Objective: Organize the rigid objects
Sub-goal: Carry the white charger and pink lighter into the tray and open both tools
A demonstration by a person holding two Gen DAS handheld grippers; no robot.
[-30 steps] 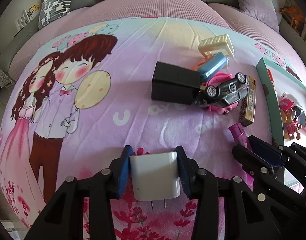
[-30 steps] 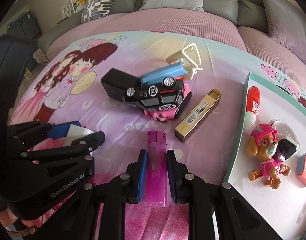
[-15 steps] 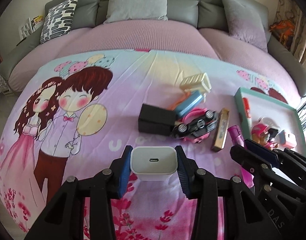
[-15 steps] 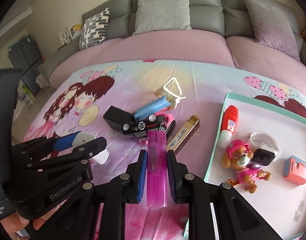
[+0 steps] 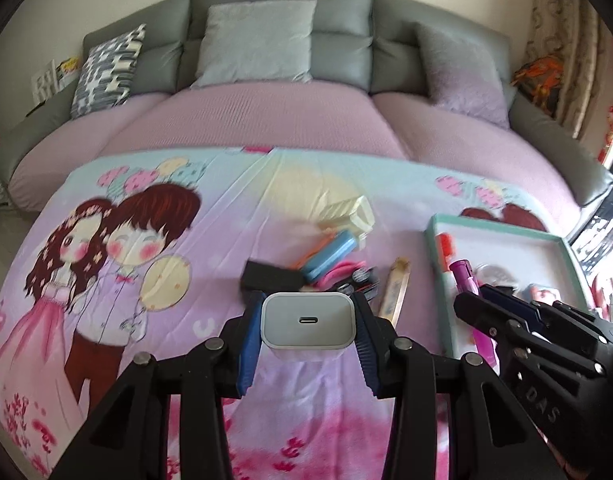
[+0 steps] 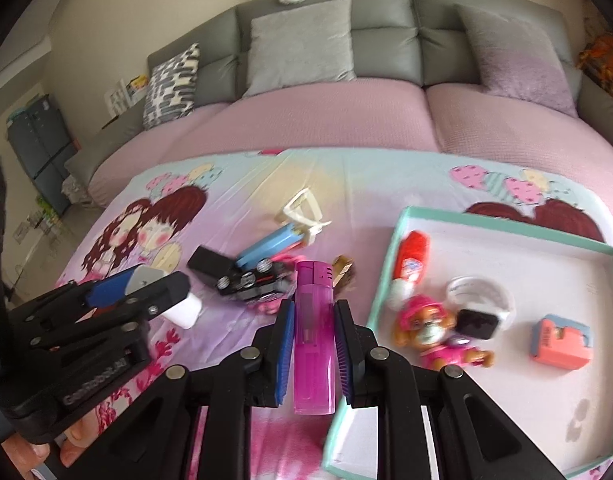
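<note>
White letters "DAS" show on the black body of the right hand-held gripper; "GenRobot.AI", blurred, runs along the left hand-held gripper. A large white "U" marks the bedspread.

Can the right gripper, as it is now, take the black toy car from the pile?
Probably not yet. The right gripper is shut on the pink lighter, so its jaws are occupied. The black toy car lies in plain view on top of the pile, but the lighter must be put down first.
</note>
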